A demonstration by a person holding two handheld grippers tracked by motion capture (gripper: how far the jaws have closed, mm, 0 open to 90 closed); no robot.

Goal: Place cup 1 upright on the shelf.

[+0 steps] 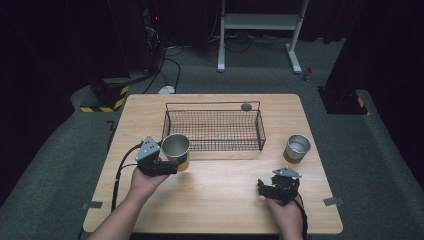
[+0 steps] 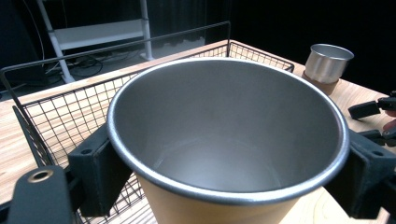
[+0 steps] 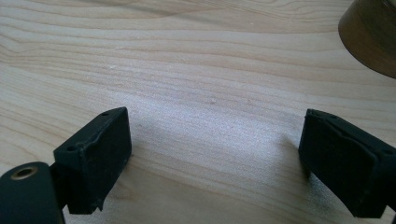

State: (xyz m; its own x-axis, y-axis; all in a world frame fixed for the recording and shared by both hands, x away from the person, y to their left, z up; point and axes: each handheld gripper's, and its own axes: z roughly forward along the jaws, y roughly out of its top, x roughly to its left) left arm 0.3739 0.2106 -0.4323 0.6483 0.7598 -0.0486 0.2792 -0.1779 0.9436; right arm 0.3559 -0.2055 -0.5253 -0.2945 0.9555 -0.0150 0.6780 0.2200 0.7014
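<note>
Steel cup (image 1: 175, 148) sits pinched in my left gripper (image 1: 167, 166) beside the basket (image 1: 214, 131); right gripper (image 1: 267, 189) spread empty. Smooth walls might slip if my squeeze eases.

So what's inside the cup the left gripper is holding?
Nothing visible: the cup held by the left gripper shows bare metal walls and bottom. Its near rim hides the nearest strip of the floor.

High view overlooks table (image 1: 220, 195); gripper views sit close, sharing it.
</note>
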